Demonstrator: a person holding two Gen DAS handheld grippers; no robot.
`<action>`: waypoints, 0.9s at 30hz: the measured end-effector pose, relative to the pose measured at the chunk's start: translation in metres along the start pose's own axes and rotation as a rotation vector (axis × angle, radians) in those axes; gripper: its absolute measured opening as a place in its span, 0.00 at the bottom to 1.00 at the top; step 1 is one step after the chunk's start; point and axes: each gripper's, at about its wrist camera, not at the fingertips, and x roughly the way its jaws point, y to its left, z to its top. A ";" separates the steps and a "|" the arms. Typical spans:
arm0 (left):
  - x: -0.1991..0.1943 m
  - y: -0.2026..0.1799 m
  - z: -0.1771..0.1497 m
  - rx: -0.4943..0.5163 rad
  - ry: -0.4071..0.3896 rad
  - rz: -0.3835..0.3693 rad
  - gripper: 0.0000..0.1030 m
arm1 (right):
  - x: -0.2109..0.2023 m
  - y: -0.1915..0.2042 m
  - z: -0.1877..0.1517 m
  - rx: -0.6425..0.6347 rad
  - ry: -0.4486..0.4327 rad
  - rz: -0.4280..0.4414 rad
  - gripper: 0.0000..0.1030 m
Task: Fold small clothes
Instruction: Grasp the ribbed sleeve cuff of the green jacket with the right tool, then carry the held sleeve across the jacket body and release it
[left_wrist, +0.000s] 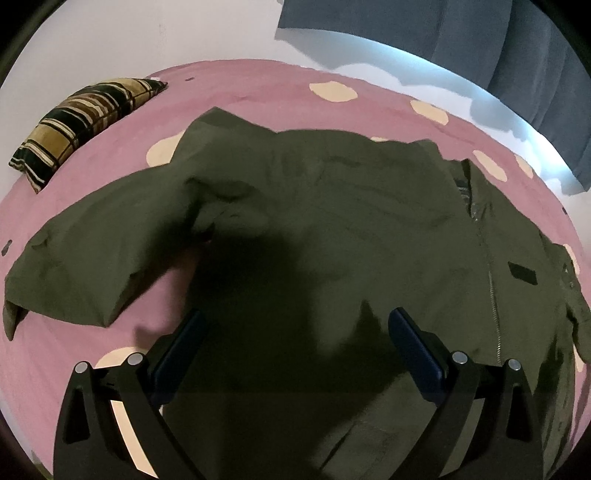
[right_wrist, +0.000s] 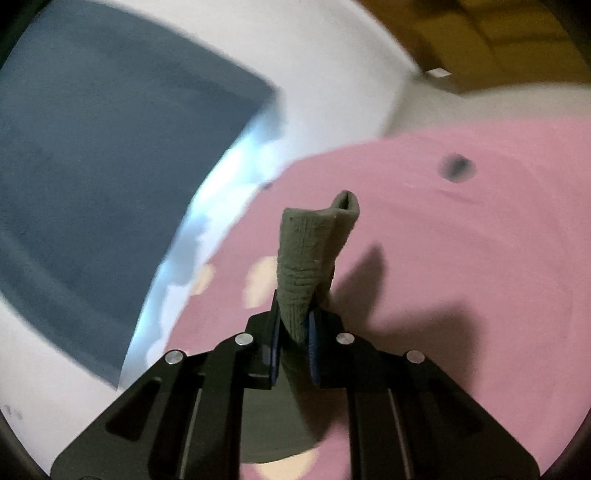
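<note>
Starting first fold: right gripper (right_wrist: 294, 314) pinching ribbed cuff (right_wrist: 306, 254) of jacket (left_wrist: 314, 221) above bed (right_wrist: 461, 258), left gripper (left_wrist: 295, 332) hovering spread over jacket lying flat; next, probably carrying sleeve across body, keeping pinch.

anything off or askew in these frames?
Mostly fine. The green jacket lies rumpled on the pink sheet, one sleeve splayed sideways. The right hand-held gripper pinches a ribbed cuff.

Pink bed (left_wrist: 258, 96), jacket (left_wrist: 332, 206), perhaps pillow (left_wrist: 81, 122)
</note>
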 end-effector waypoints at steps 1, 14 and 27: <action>-0.002 0.000 0.001 0.002 -0.006 0.000 0.95 | -0.003 0.028 -0.004 -0.051 0.000 0.041 0.11; -0.033 0.025 0.015 -0.004 -0.098 -0.003 0.96 | 0.052 0.282 -0.190 -0.556 0.338 0.341 0.11; -0.038 0.049 0.024 -0.071 -0.122 0.012 0.95 | 0.099 0.335 -0.401 -0.820 0.718 0.348 0.11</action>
